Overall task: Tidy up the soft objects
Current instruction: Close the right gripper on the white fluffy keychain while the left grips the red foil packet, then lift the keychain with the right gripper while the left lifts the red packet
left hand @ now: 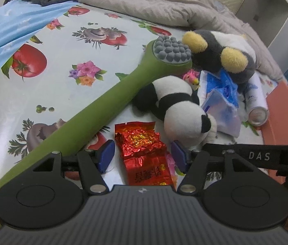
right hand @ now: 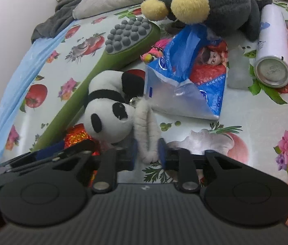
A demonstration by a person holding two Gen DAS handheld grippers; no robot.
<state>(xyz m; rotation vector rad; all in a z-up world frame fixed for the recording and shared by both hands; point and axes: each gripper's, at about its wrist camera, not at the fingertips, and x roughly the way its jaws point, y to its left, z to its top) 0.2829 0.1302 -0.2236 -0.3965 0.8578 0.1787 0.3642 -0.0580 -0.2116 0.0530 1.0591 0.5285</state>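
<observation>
Two grippers: left [left hand: 141, 156] jaws spread over red packet [left hand: 146, 155]; right [right hand: 146, 153] straddles panda [right hand: 109, 110] loop, green massager [right hand: 103, 67] beside.

Green massager [left hand: 95, 110] handle end hidden

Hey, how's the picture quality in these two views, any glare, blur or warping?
Left wrist: fisheye bends the table's edges; red foil packet glints; panda plush slightly soft. Right wrist: same warp; sheen on the floral tablecloth; dark corners.
</observation>
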